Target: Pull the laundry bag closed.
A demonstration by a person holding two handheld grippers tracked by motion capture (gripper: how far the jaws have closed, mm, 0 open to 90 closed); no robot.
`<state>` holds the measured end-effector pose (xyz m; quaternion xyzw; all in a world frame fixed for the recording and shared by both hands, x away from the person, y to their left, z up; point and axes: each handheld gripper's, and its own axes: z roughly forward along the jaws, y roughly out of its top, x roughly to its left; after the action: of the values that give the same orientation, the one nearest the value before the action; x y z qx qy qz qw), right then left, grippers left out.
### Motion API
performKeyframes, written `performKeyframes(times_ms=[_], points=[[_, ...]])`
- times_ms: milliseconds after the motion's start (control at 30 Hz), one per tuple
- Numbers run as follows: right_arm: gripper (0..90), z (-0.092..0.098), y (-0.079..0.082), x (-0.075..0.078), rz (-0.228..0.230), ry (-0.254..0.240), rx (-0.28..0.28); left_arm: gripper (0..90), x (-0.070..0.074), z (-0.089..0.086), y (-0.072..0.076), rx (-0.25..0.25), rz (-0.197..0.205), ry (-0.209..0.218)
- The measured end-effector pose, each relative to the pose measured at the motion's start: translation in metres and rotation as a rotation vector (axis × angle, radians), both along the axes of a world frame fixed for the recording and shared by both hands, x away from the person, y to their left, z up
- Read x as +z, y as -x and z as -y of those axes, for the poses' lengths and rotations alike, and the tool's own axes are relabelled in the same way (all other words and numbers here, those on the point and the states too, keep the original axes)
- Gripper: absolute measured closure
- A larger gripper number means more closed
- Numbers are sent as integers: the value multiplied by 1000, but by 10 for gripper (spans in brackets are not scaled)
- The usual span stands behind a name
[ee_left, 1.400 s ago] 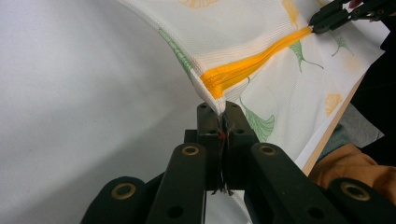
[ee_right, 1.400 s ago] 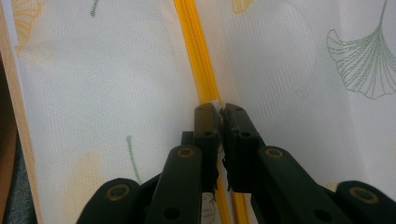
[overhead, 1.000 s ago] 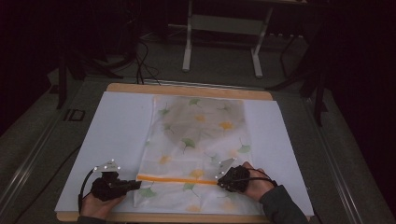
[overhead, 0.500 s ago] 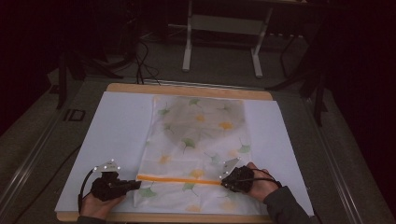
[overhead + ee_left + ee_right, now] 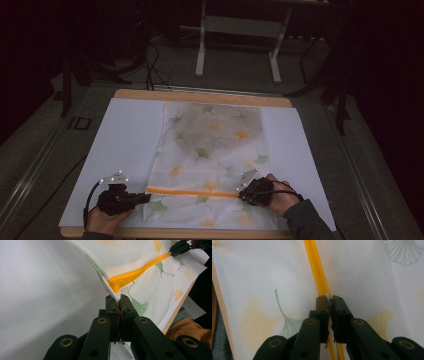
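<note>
White ribbed cloth printed with green and yellow ginkgo leaves (image 5: 212, 150) lies flat on the white-covered desk (image 5: 125, 130), its orange band (image 5: 192, 192) running across the near end. Since a second ago almost nothing has shifted. The left hand-held gripper (image 5: 119, 301) is clamped on the band's end at the cloth's edge, and the right hand-held gripper (image 5: 329, 300) pinches the band's other end, so a fold or lift looks ready to start. The dim high view blurs both grips.
</note>
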<state>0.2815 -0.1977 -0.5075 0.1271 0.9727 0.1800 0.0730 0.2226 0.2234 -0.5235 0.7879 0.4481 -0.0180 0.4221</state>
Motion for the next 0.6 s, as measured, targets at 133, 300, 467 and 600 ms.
performKeyframes(times_ms=[133,300,467,600], points=[[847,4,0,0,-2,-5,-1,881,0,0,0,-1,1,0],[847,5,1,1,-3,-2,-6,881,0,0,0,-1,0,-2],[847,11,1,2,-1,3,-16,881,0,0,0,0,-1,-3],[847,15,1,3,-5,8,-21,882,0,0,0,1,0,-1]])
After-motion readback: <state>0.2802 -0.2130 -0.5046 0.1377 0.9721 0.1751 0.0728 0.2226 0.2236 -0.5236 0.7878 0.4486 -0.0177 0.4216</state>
